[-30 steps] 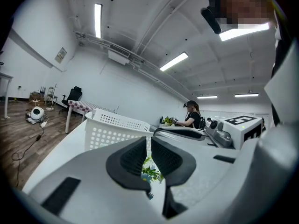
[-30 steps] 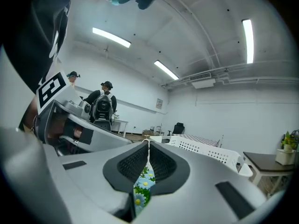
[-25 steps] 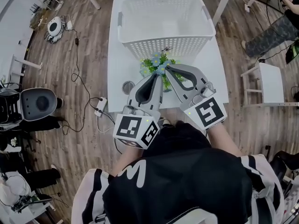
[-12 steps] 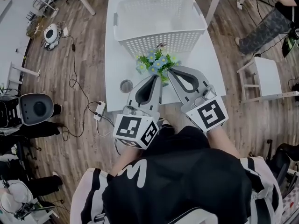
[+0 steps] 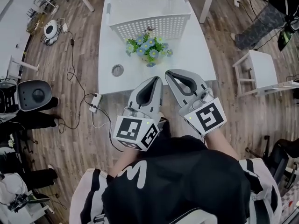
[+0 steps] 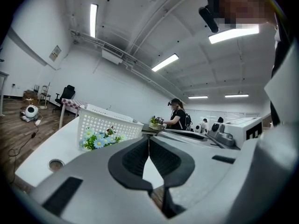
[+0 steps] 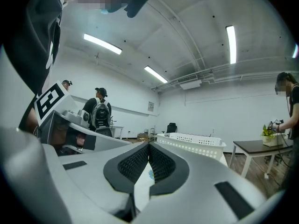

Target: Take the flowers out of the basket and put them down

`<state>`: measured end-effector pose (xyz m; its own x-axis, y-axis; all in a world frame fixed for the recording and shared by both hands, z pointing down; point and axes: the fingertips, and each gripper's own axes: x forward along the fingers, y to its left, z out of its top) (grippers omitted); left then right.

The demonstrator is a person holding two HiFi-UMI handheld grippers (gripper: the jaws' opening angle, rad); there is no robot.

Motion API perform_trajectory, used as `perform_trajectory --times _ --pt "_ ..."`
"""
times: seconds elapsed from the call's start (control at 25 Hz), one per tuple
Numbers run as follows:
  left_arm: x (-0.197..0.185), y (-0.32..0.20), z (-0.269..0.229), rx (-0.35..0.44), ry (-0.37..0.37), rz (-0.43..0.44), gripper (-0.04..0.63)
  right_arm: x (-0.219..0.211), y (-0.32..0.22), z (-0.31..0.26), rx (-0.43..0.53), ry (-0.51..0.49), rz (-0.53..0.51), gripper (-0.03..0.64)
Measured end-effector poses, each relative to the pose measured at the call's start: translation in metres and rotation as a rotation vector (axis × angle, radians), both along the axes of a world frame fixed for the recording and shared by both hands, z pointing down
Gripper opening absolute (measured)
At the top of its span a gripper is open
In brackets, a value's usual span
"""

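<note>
Now the flowers (image 5: pixel 147 50) are seen resting on the white table (image 5: pixel 191 55), out of the basket (image 5: pixel 149 28) and just at its 6 o'clock side; whether a stem touches the basket wall cannot be told. A small round thing (image 5: pixel 117 70) is seen on the table at 8 o'clock from the flowers. Both grippers are held off the table's near edge, at 6 o'clock from the flowers and well apart from them. The left gripper (image 5: pixel 158 80) is clenched with nothing in it, and the right gripper (image 5: pixel 169 73) is clenched on nothing too; in each gripper view the jaw tips are seen pressed together. The task is judged to be done, or nearly so, and the step in hand is judged to be the moving away. For this to be done well, the grippers should be drawn straight toward 6 o'clock, so the flowers are not brushed or tipped. The jaws should be left closed so no petal is caught
</note>
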<state>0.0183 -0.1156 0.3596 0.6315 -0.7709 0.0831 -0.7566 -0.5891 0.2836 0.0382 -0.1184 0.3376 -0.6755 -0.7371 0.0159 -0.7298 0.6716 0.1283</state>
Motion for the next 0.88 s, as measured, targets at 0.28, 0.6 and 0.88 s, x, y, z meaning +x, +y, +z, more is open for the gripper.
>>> perform_trajectory --times 0.28,0.6,0.88 --pt "0.013 0.086 0.0 0.007 0.021 -0.054 0.007 0.01 0.091 0.001 0.005 0.019 -0.052 0.017" --pt "0.017 0.175 -0.002 0.01 0.031 -0.117 0.006 0.016 0.177 -0.005 0.006 0.007 -0.099 0.017" --pt "0.025 0.207 -0.015 0.048 0.024 -0.126 0.006 0.02 0.208 -0.01 0.007 -0.01 -0.124 0.017"
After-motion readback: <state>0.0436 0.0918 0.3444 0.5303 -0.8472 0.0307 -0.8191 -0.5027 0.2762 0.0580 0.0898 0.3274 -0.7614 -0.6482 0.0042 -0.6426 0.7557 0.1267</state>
